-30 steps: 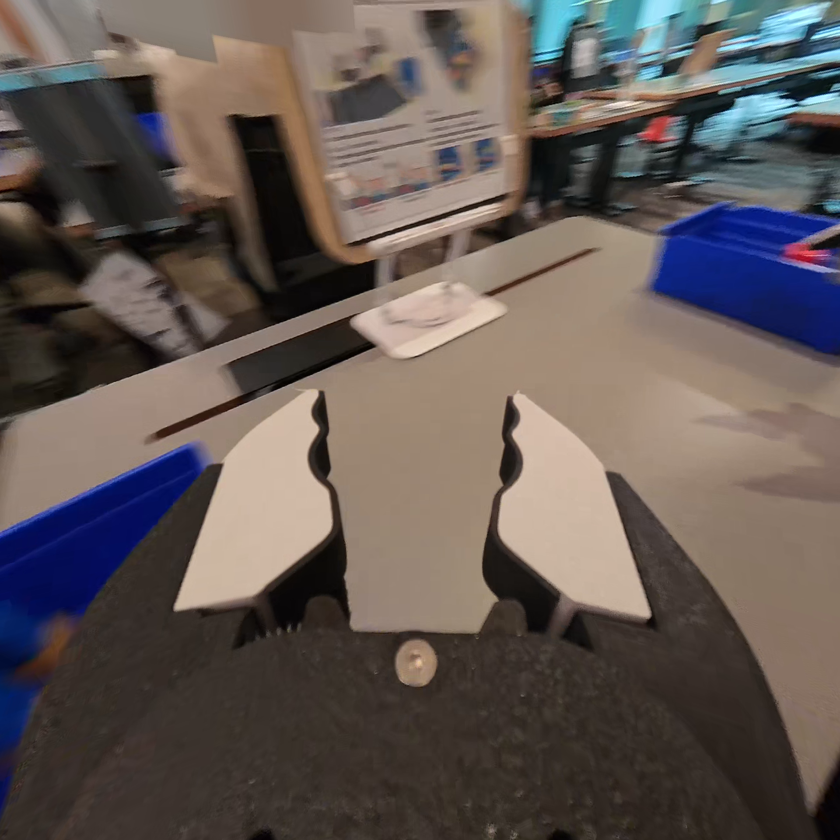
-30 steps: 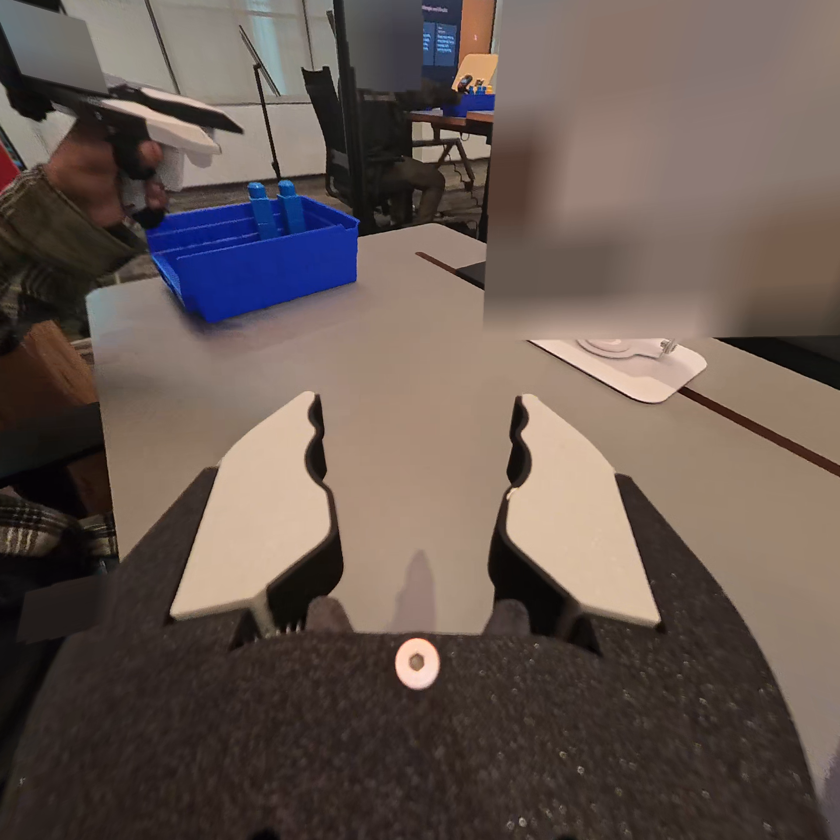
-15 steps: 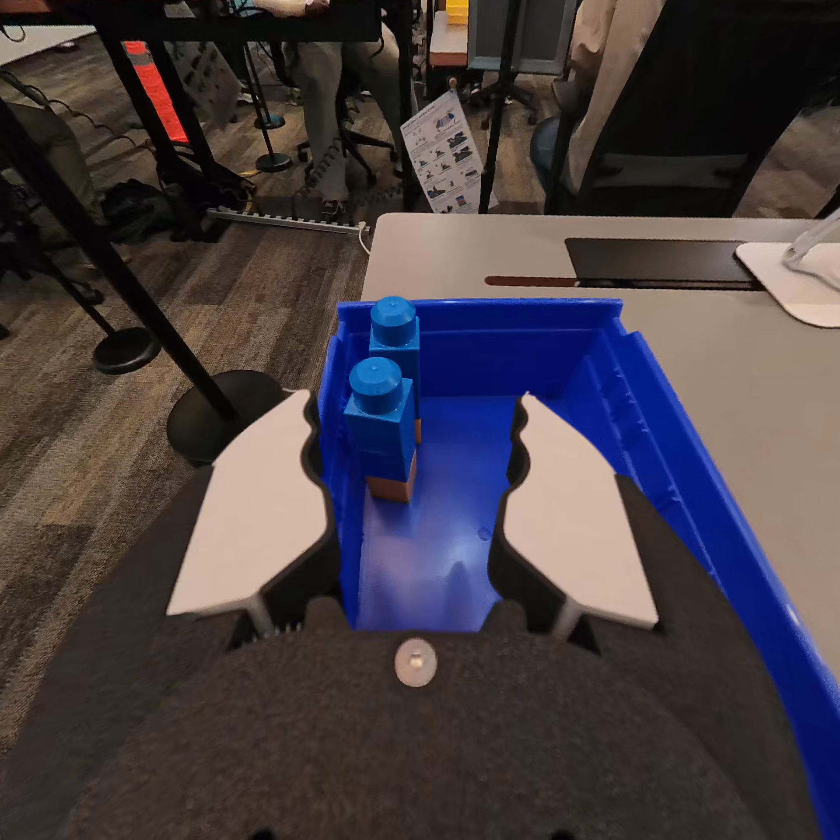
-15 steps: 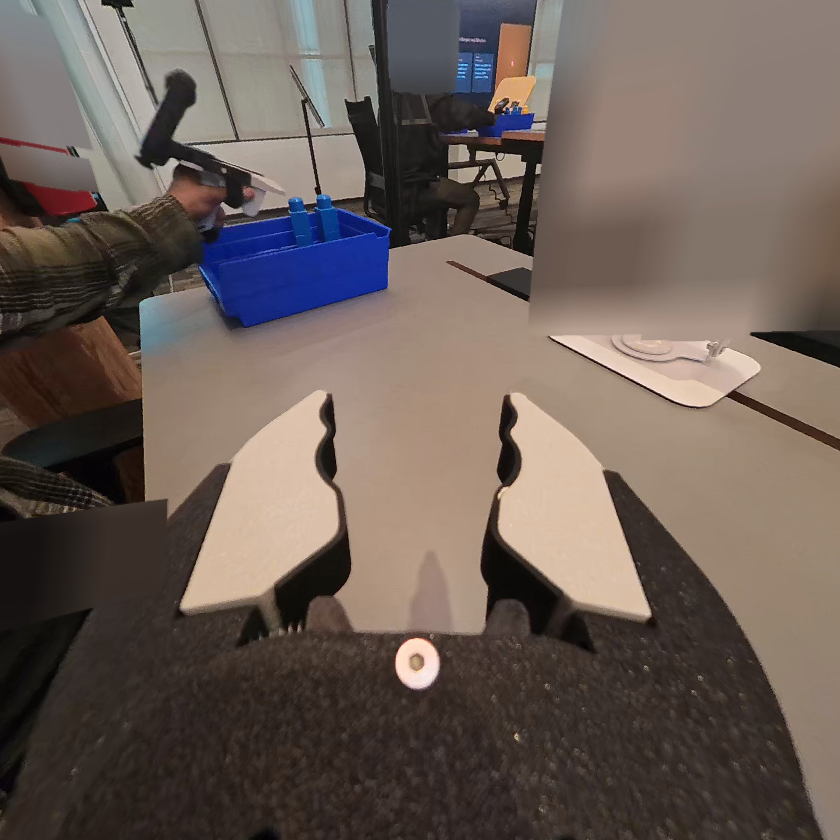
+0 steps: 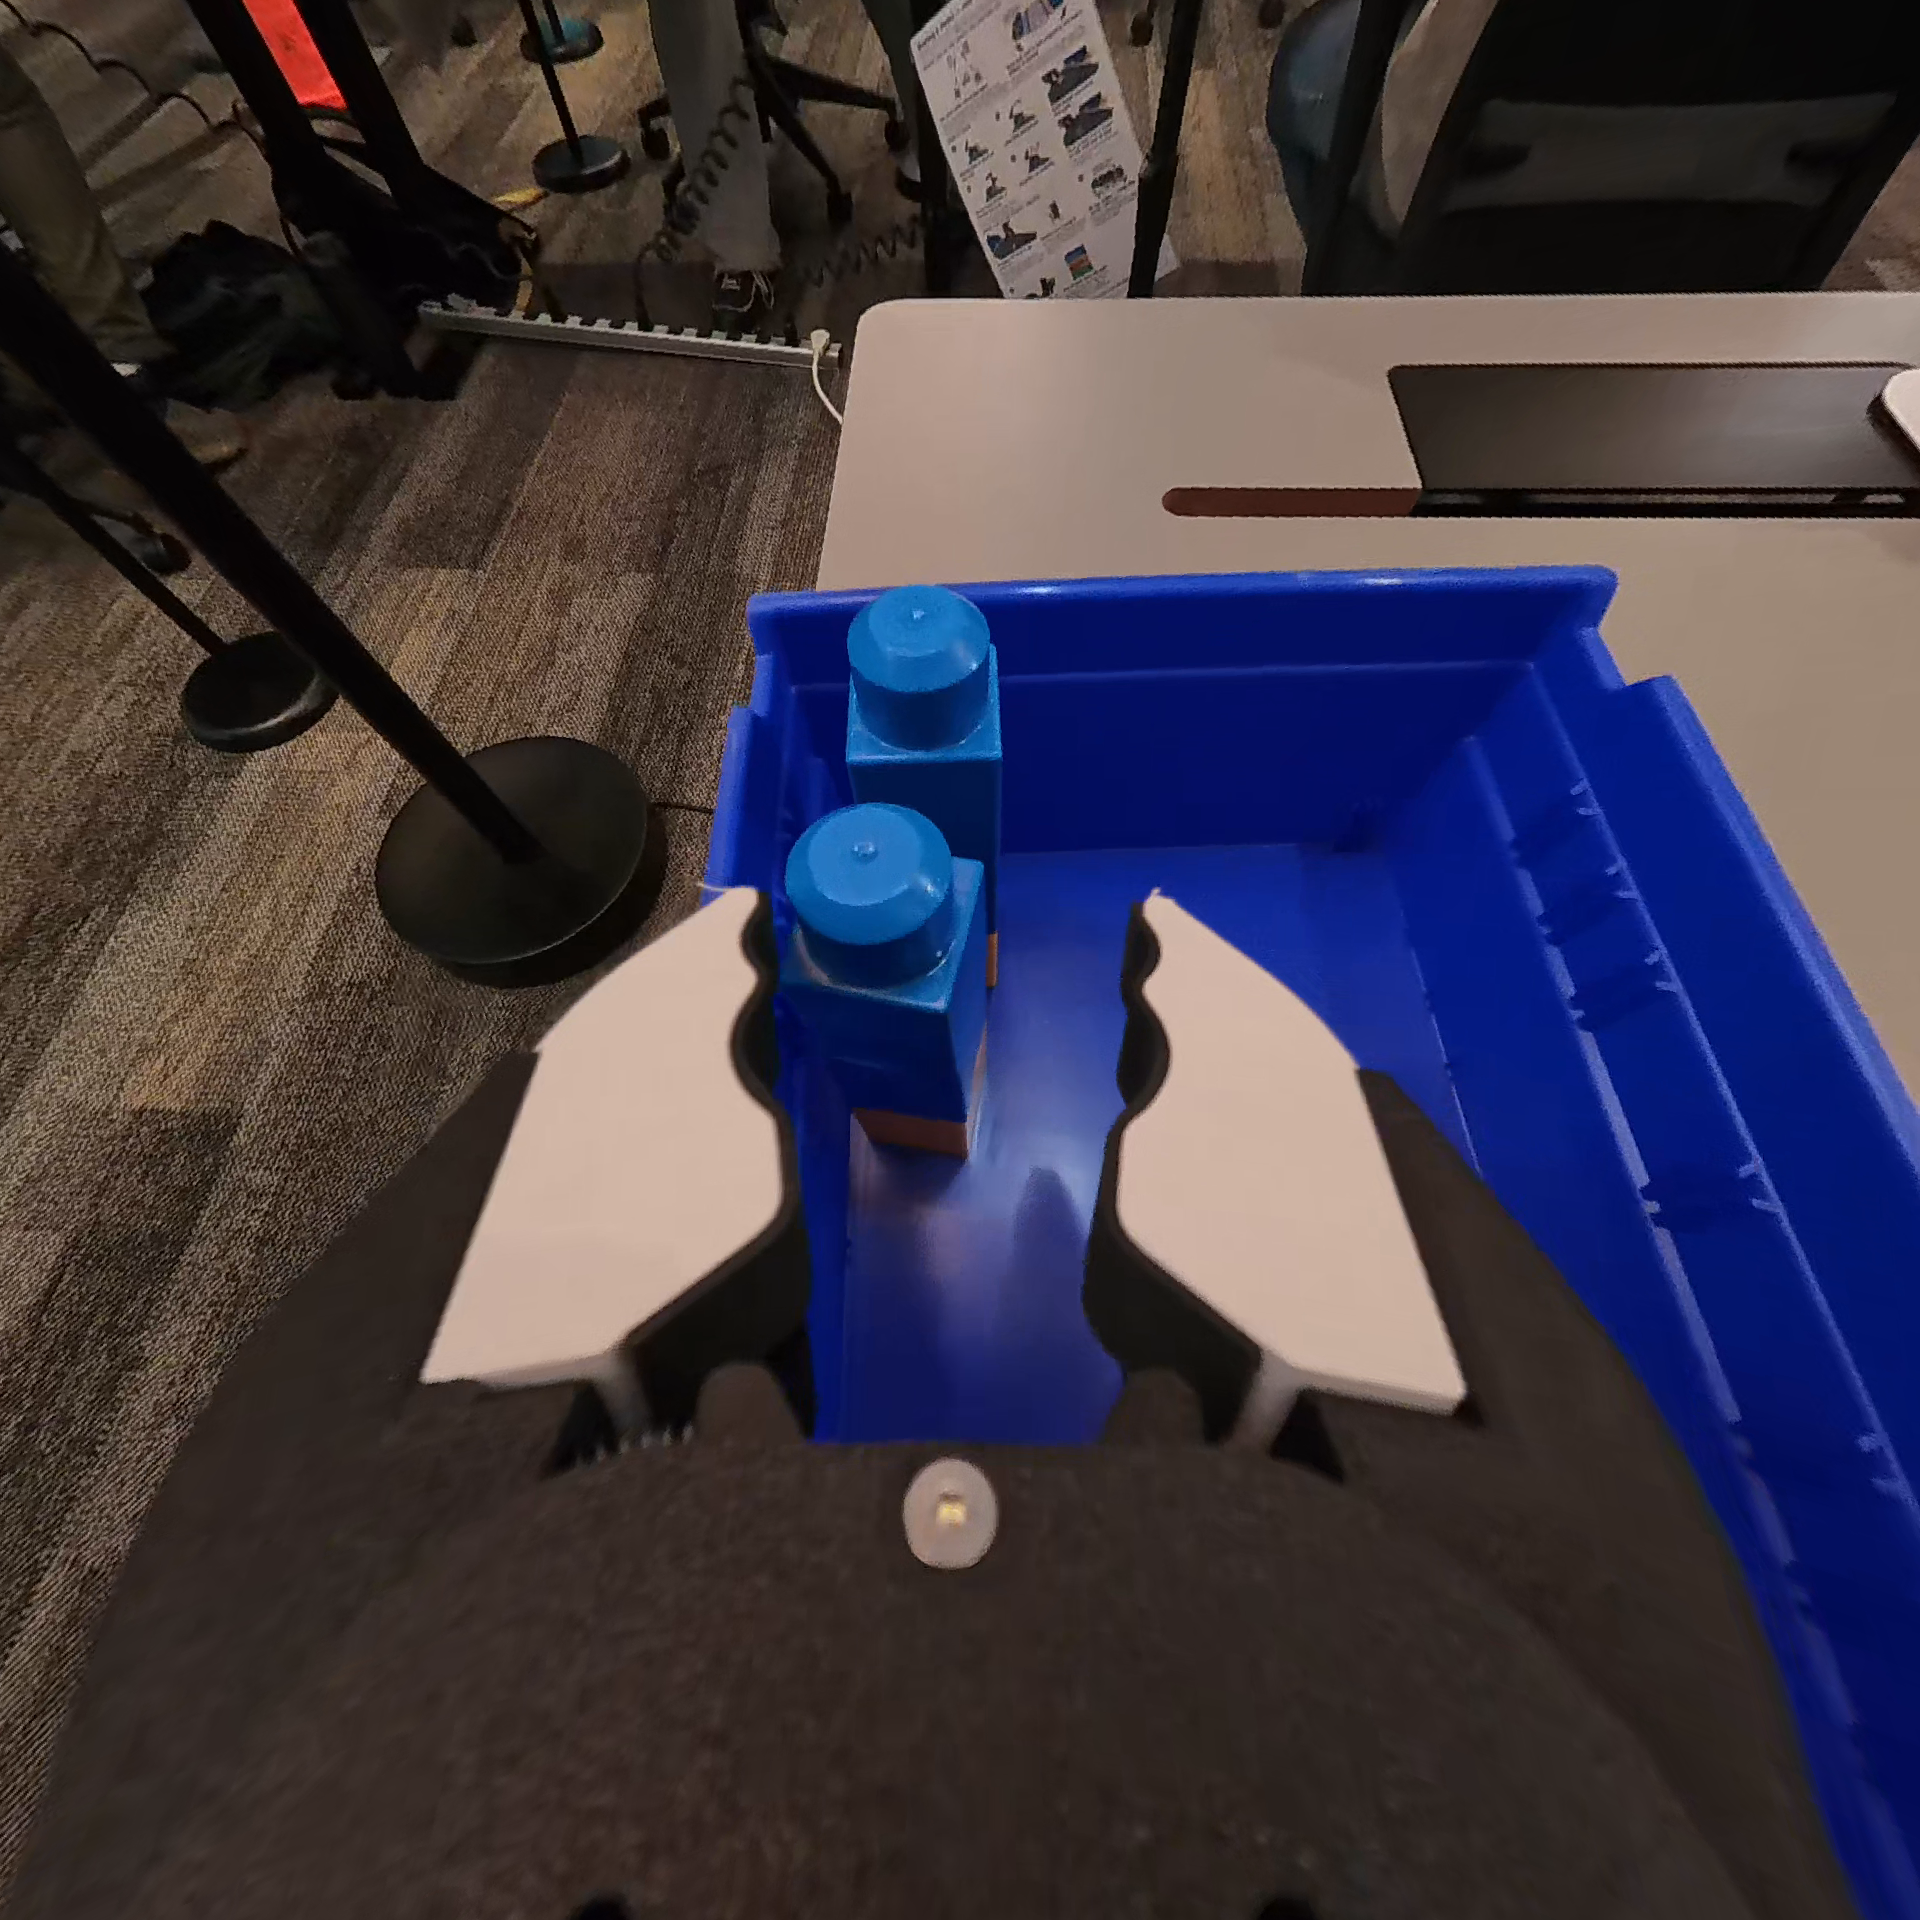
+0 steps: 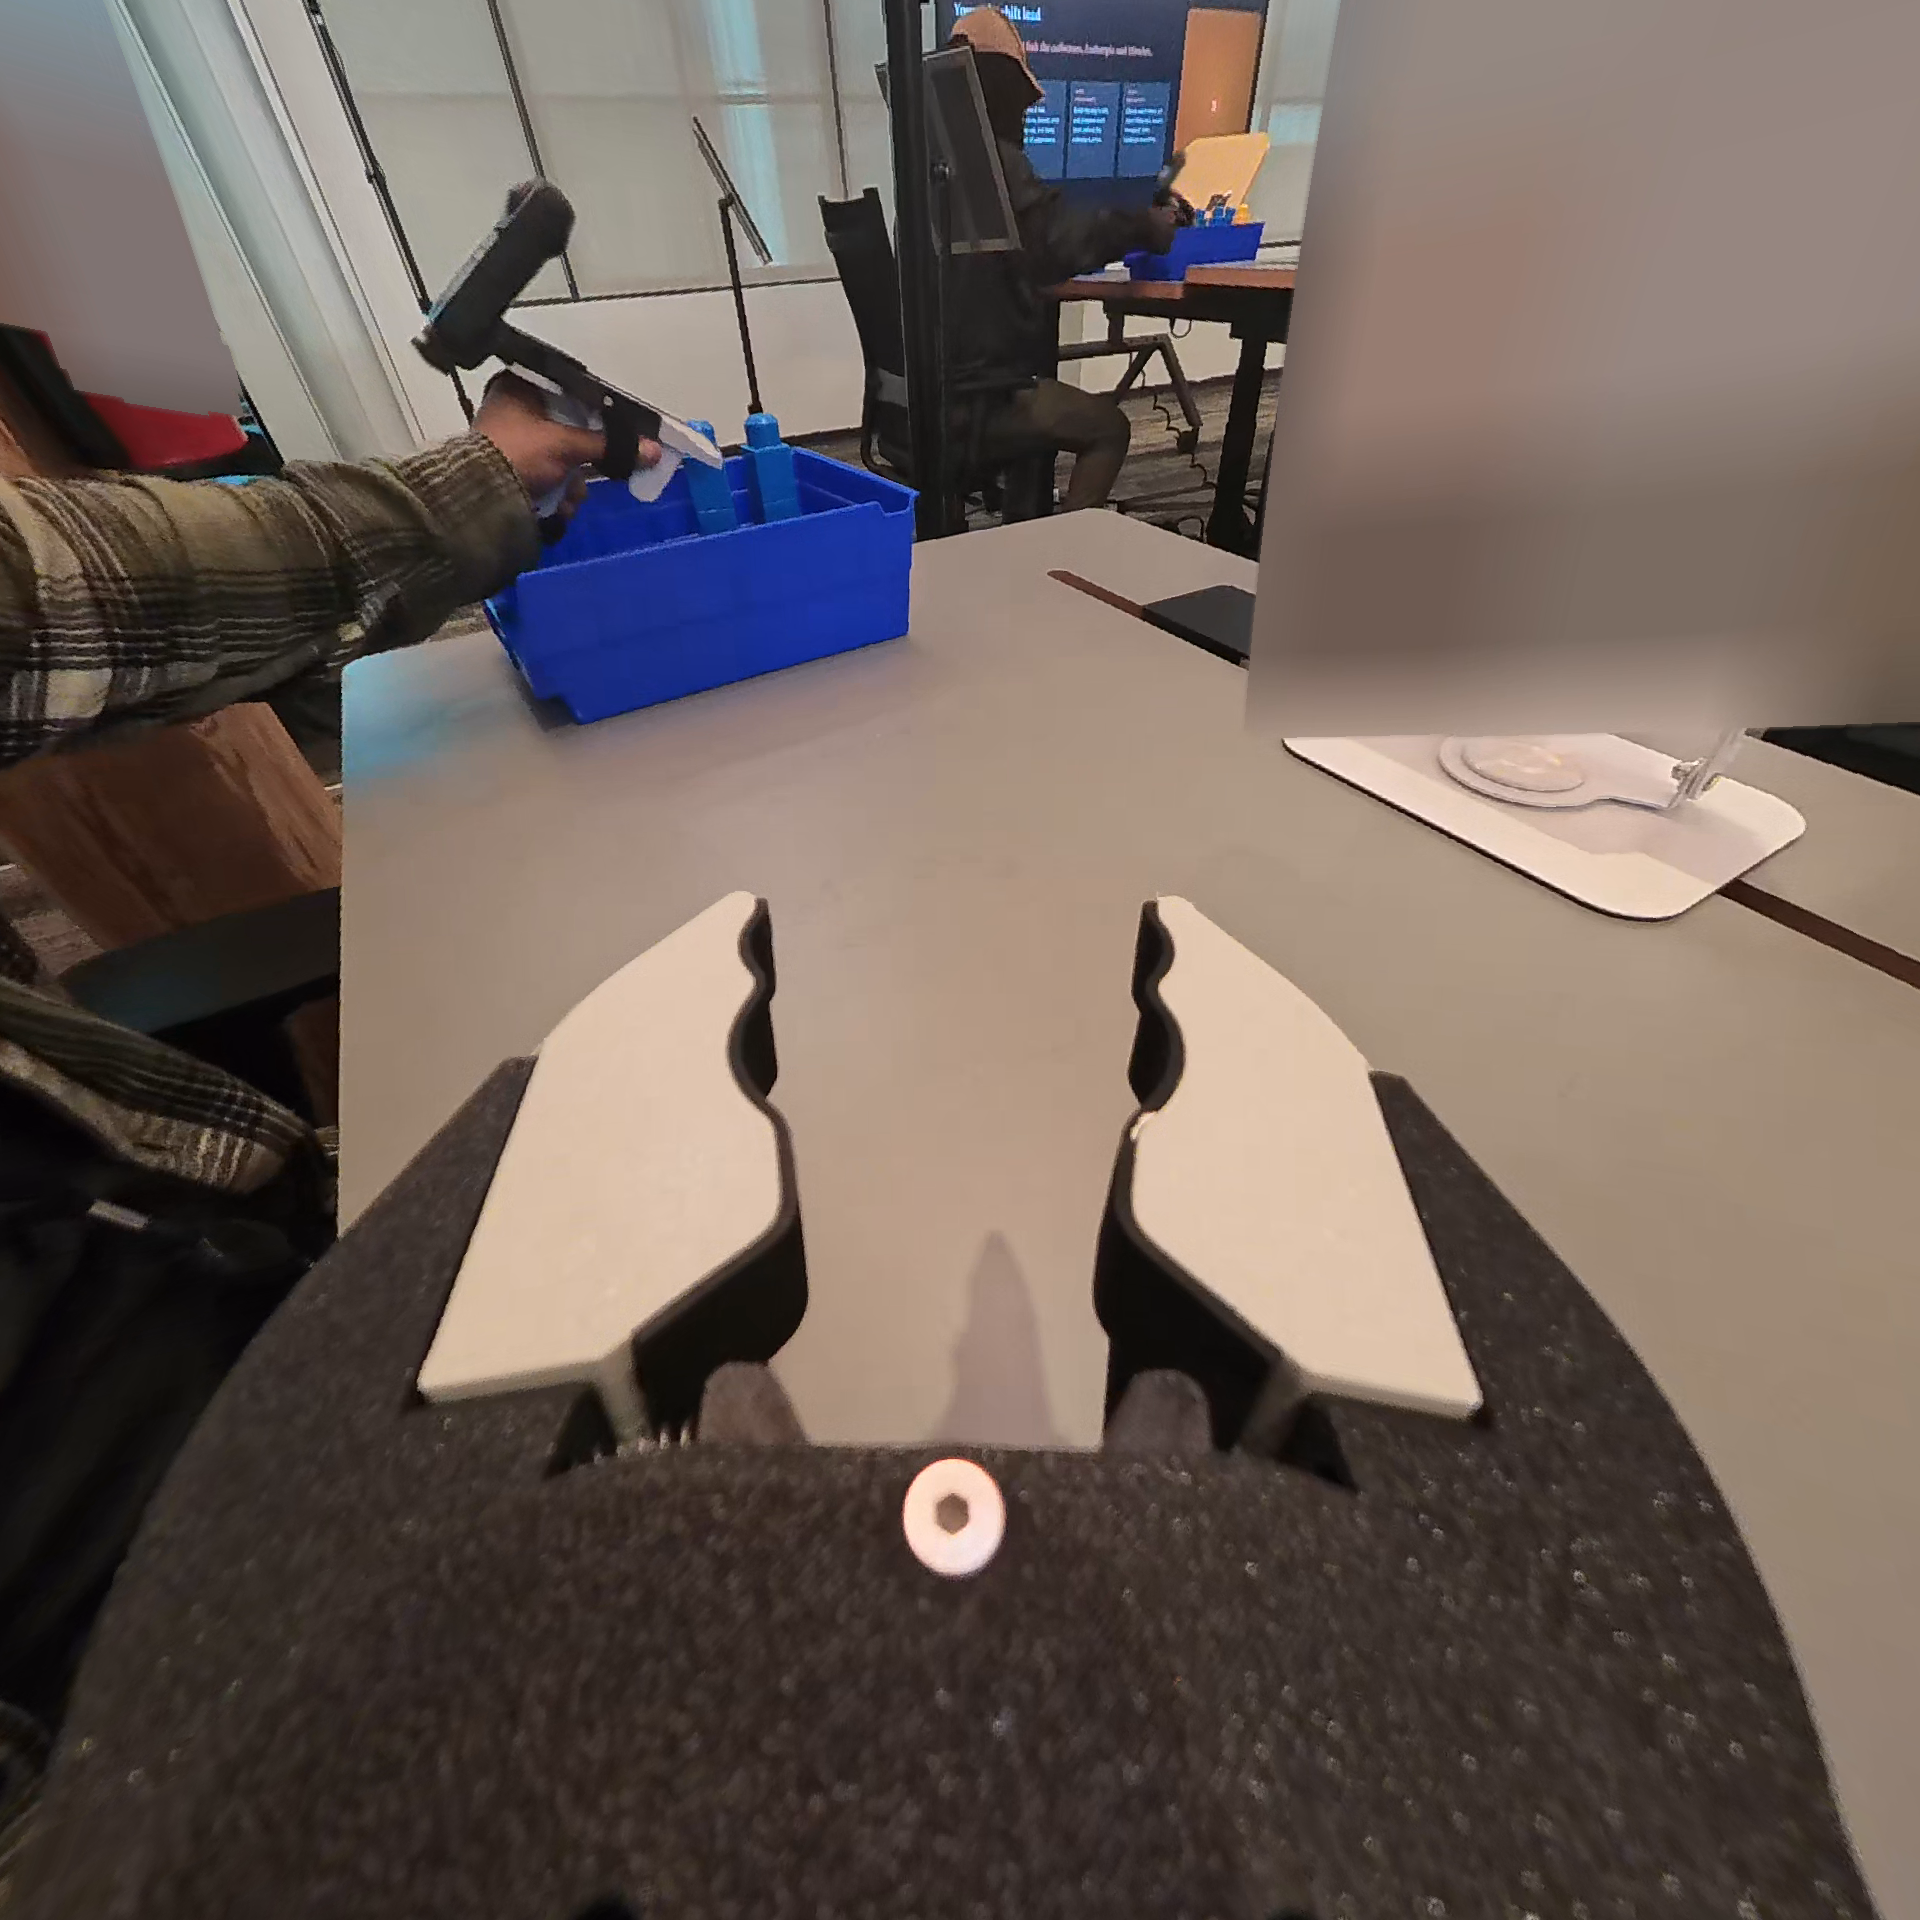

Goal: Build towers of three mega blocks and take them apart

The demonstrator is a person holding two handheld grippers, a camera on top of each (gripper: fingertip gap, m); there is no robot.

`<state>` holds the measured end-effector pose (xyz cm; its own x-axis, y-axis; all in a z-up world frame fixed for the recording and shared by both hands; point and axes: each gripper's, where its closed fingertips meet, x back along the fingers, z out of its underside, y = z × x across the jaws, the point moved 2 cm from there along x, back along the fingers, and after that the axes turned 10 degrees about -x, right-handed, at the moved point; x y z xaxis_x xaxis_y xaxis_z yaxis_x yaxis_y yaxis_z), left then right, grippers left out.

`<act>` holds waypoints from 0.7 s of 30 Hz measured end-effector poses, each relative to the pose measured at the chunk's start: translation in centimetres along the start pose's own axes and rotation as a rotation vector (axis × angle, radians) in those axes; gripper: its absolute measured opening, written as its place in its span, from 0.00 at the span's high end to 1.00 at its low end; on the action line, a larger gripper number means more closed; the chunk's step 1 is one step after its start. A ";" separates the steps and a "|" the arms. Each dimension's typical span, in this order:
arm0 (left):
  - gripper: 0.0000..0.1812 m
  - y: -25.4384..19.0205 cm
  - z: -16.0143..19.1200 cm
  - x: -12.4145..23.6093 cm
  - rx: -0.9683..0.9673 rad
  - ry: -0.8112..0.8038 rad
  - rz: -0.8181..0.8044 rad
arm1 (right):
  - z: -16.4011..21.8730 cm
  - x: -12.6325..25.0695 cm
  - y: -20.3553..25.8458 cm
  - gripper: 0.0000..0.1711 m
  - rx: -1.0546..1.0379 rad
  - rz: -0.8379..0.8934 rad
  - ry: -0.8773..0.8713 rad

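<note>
Two towers of blue blocks with an orange-brown block at the bottom stand upright along the left wall of a blue bin [image 5: 1558, 935]. The near tower [image 5: 883, 997] is between my left gripper's open fingers, close to the left finger; the far tower [image 5: 925, 717] stands just behind it. My left gripper [image 5: 951, 904] is open and tilted down into the bin. My right gripper [image 6: 951, 904] is open and empty, low over the grey table [image 6: 935, 790]. In the right wrist view the bin [image 6: 727, 613], both towers [image 6: 769, 457] and the left gripper [image 6: 665, 457] show at the far left.
The bin sits at the table's left corner, with floor and a black stand base [image 5: 509, 862] beyond the edge. A white flat pad [image 6: 1558, 831] and a dark cable slot [image 5: 1642, 436] lie on the table. A person sits at another table behind [image 6: 1039, 312]. Some 65 centimeters of space lies between my two pairs of fingers.
My left gripper swung from facing across the table to over the bin, then moved down and closer to the near tower. My right gripper stayed open and hardly moved.
</note>
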<state>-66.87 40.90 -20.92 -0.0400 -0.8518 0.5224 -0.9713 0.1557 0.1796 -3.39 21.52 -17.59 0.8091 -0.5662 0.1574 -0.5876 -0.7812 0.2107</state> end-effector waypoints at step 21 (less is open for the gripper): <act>0.81 -2.3 -6.4 5.3 -0.087 -0.079 0.162 | 0.6 -0.9 1.4 0.63 -0.015 -0.057 0.042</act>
<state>-63.34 39.24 -13.23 -0.2152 -0.8483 0.4838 -0.9271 0.3332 0.1717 -4.92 20.82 -18.06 0.8406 -0.5091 0.1852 -0.5409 -0.8077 0.2348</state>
